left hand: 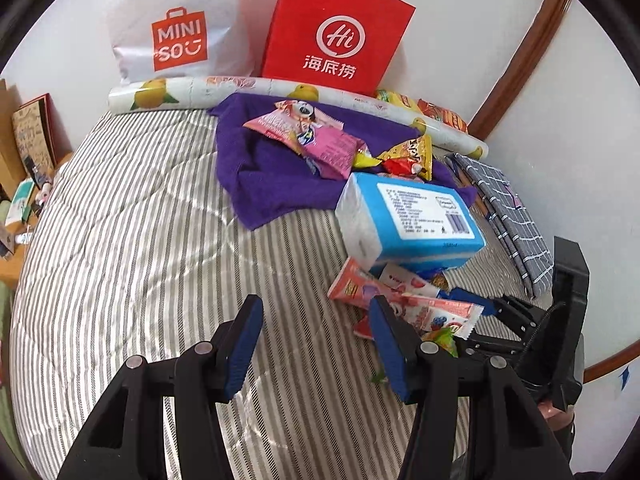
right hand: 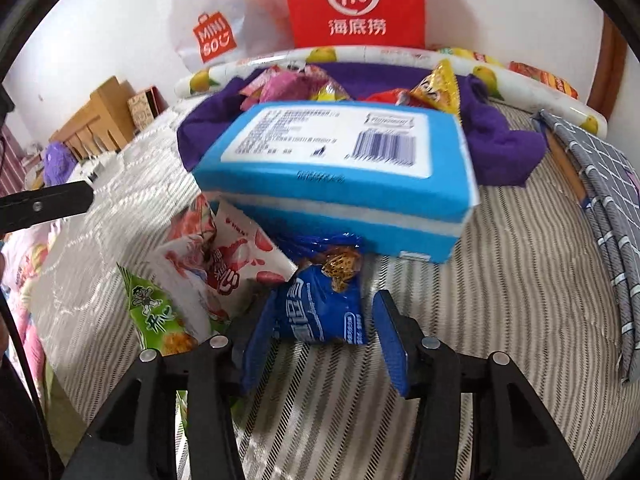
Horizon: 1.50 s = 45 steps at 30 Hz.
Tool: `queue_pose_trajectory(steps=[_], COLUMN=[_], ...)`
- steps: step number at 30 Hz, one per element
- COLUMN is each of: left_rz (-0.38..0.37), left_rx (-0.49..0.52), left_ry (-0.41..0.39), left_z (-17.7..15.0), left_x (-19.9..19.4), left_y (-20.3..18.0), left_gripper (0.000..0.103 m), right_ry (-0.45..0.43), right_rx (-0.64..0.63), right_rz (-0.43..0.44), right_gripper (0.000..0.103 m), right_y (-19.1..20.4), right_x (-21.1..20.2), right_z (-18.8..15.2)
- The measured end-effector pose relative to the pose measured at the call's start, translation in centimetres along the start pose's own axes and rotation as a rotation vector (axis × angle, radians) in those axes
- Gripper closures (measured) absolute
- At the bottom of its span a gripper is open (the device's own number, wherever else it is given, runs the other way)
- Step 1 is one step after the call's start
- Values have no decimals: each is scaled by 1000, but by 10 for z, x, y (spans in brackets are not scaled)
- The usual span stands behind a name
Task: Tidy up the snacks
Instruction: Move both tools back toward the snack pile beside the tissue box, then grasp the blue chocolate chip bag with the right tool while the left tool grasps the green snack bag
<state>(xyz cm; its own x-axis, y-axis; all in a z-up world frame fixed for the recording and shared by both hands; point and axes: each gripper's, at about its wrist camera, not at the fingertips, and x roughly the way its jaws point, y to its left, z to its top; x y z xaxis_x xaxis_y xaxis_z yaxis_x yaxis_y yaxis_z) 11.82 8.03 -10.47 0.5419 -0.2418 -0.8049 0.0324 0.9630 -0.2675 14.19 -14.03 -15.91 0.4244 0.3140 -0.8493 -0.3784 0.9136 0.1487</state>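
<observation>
Several snack packets lie on a striped bed. A blue snack packet [right hand: 324, 304] lies in front of a blue tissue pack [right hand: 332, 172]. My right gripper [right hand: 320, 344] is open, its fingers on either side of the blue packet's near end. Red-and-white packets [right hand: 224, 264] and a green packet [right hand: 156, 312] lie to its left. My left gripper [left hand: 316, 344] is open and empty over bare bedding, just left of the pink and red packets [left hand: 400, 296]. More packets [left hand: 316, 136] lie on a purple towel [left hand: 272, 176] farther back. The right gripper [left hand: 480, 316] also shows in the left wrist view, low at right.
A red paper bag [left hand: 336, 28] and a white MINISO bag [left hand: 176, 28] stand against the wall behind a rolled lemon-print sheet [left hand: 280, 92]. A grey checked cloth [left hand: 508, 216] lies at right. A wooden bedside stand [right hand: 96, 120] is at left.
</observation>
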Motion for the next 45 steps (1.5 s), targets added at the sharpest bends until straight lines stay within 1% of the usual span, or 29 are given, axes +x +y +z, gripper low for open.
queue_pose_trajectory(steps=[2, 5, 8, 10, 13, 15, 19, 23, 27, 28, 29, 30, 36, 37, 39, 40, 42, 43, 44, 45], left_rz=[-4, -22, -35, -38, -50, -63, -103, -145, -173, -183, -192, -200, -179, -183, -191, -189, -174, -175, -187, -193], left_rx=[-8, -21, -27, -26, -31, -31, -23, -6, 6, 10, 23, 42, 116, 118, 123, 125, 133, 136, 133, 127], left_ry=[3, 5, 11, 12, 10, 10, -5, -2, 22, 28, 35, 42, 66, 77, 96, 99, 96, 99, 104, 105], left_z=[-3, -5, -7, -8, -9, -10, -7, -3, -6, -9, -13, -16, -29, -31, -35, -36, -39, -40, -41, -42], left_x=[1, 3, 5, 5, 6, 7, 10, 14, 17, 17, 17, 18, 29, 33, 39, 42, 47, 51, 54, 58], left_y=[2, 3, 3, 3, 2, 0, -8, -20, -31, -34, -38, -43, -65, -68, -71, -73, -76, -77, -78, -79], left_gripper=[50, 50, 50, 50, 50, 50, 50, 50, 50, 50, 50, 50, 47, 47, 46, 45, 42, 41, 38, 37], right_ry=[-10, -15, -42, -34, -41, -57, -65, -27, -58, -62, -66, -73, -80, -84, -88, -93, -88, -90, -93, -98], right_rx=[-14, -1, -30, -47, -43, -30, 16, 22, 2, 8, 15, 26, 73, 69, 38, 10, -11, 5, 19, 28], right_rz=[-10, -14, -43, -46, -80, -99, -98, -111, -126, -120, -115, -111, -53, -58, -132, -188, -244, -223, -210, -210], right_gripper=[43, 43, 57, 58, 60, 60, 59, 56, 55, 56, 60, 61, 62, 62, 62, 62, 62, 62, 62, 62], right_y=[5, 5, 5, 3, -3, -11, -30, -37, -34, -35, -37, -39, -51, -51, -52, -52, -58, -65, -70, -74], right_x=[2, 6, 4, 1, -8, -16, -25, -15, -11, -11, -11, -13, -15, -16, -17, -18, -17, -20, -23, -25], right_z=[1, 2, 1, -1, -5, -7, -11, -13, -16, -15, -14, -13, -11, -12, -13, -15, -17, -17, -17, -18])
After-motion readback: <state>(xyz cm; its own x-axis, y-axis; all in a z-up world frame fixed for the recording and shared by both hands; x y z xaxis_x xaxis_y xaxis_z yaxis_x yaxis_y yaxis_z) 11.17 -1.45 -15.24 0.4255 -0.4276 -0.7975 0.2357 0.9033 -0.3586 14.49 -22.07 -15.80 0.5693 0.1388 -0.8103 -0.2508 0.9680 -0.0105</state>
